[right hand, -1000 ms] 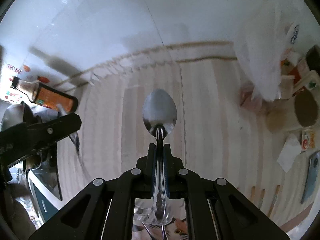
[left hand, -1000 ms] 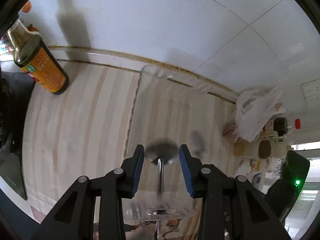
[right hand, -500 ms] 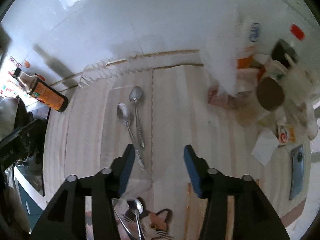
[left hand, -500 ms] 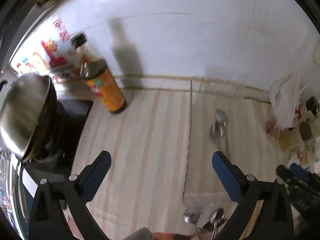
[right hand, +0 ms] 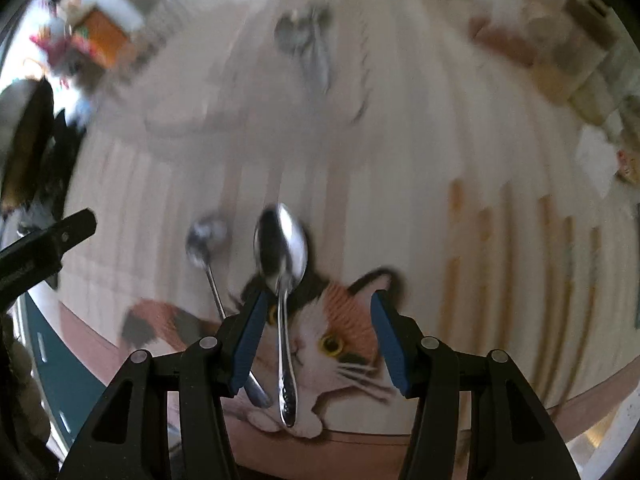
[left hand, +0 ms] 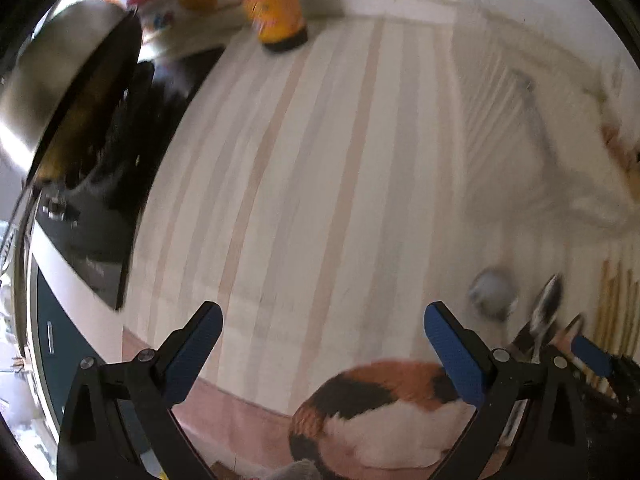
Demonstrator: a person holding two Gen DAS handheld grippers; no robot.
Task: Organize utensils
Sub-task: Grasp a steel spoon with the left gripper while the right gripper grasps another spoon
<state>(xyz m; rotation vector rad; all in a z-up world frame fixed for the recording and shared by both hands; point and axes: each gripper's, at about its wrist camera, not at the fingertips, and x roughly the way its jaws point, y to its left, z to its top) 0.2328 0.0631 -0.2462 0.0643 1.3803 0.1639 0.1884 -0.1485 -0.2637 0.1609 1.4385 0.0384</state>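
A shiny metal spoon (right hand: 281, 280) lies bowl-forward on the cat-print mat, its patterned handle reaching back toward the mat's near edge. Just to its left a second spoon (right hand: 208, 248) lies angled, bowl blurred. Farther back, two more spoons (right hand: 308, 44) lie close together, smeared by blur.

left gripper (left hand: 322, 354): black angular frame, two forked arms ending in jaws
left pads (left hand: 450, 354): deep blue, ribbed, long and narrow
left screws (left hand: 498, 355): small round silver heads at the arm joints
right gripper (right hand: 316, 338): same black frame with triangular cut-outs
right pads (right hand: 387, 344): blue, ribbed
right screws (right hand: 427, 343): silver, round
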